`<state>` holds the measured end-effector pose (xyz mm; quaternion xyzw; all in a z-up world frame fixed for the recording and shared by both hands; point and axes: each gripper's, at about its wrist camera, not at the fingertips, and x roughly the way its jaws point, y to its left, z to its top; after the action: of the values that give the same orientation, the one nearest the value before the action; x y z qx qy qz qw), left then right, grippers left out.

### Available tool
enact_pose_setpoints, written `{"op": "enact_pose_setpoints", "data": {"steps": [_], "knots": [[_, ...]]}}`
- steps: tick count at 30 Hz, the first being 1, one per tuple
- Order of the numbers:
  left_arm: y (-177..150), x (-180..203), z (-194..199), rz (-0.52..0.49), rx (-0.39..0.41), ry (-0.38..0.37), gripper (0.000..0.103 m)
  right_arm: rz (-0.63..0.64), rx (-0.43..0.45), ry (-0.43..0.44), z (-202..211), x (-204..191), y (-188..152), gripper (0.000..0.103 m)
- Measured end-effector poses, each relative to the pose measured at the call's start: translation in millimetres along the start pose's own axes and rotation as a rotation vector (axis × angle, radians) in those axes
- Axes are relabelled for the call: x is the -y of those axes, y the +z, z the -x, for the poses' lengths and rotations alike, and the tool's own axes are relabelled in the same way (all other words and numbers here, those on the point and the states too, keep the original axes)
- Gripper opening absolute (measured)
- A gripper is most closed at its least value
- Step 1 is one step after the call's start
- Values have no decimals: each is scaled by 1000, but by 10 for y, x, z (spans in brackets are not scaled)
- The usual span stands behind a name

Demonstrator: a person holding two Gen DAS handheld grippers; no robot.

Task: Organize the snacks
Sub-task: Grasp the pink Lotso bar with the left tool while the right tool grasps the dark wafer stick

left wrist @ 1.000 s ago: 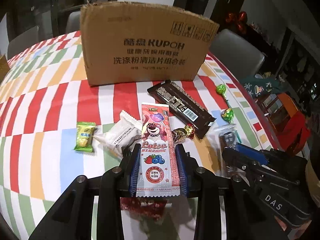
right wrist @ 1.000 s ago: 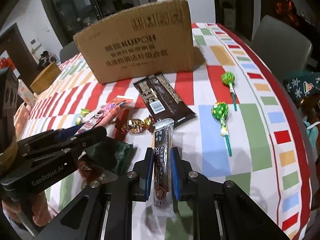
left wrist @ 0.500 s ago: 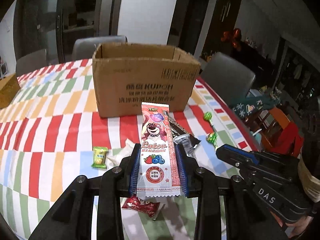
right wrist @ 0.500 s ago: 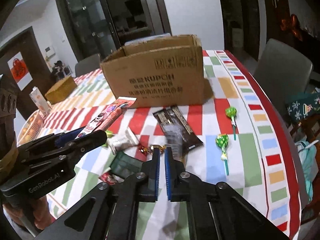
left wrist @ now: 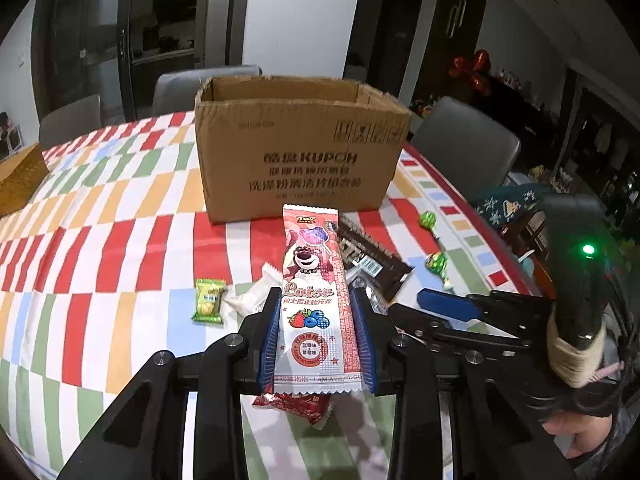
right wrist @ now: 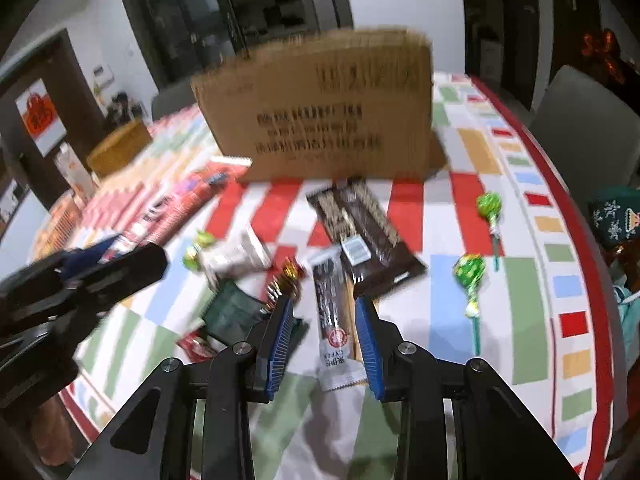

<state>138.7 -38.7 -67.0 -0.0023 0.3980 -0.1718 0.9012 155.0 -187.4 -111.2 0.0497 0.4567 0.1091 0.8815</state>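
A pink Lotso snack packet (left wrist: 310,280) stands upright between the blue pads of my left gripper (left wrist: 316,320), which is shut on it above the table. Behind it stands an open cardboard box (left wrist: 300,152). The right wrist view is blurred. There the jaws of my right gripper (right wrist: 324,320) are opening. A narrow dark-and-white snack stick (right wrist: 332,308) lies on the tablecloth between them, and neither pad touches it. The box (right wrist: 320,112) stands further back.
Loose on the striped cloth (right wrist: 528,312) lie a brown chocolate bar (right wrist: 364,232), two green lollipops (right wrist: 488,204) (right wrist: 470,272), a gold-wrapped candy (right wrist: 290,272), a dark green packet (right wrist: 232,312), a small green candy (left wrist: 208,300), a white packet (left wrist: 248,296) and a red packet (left wrist: 296,404). Grey chairs (left wrist: 464,148) ring the table.
My right gripper was shut on the snack stick, then shut and raised; its jaws now stand apart around the stick. The left gripper rose with the pink packet, and the box's open top now shows.
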Motion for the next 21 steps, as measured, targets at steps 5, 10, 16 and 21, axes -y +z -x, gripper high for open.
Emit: {"op": "enact_pose_setpoints", "data": {"steps": [5,10,16,21], "knots": [[-60,-37,-144,11,-37,11,34,13,-62,3,-259,-17,-7,34],[-84,-42,-234,13,-56,12,34,39,-101,-20,-431,-20,22,33],[-69,-72,-242,19,-52,12,34,53,-115,-25,-512,-39,57,19],[-39,-87,-156,28,-28,13,34,65,-69,-16,-334,-83,61,18]]}}
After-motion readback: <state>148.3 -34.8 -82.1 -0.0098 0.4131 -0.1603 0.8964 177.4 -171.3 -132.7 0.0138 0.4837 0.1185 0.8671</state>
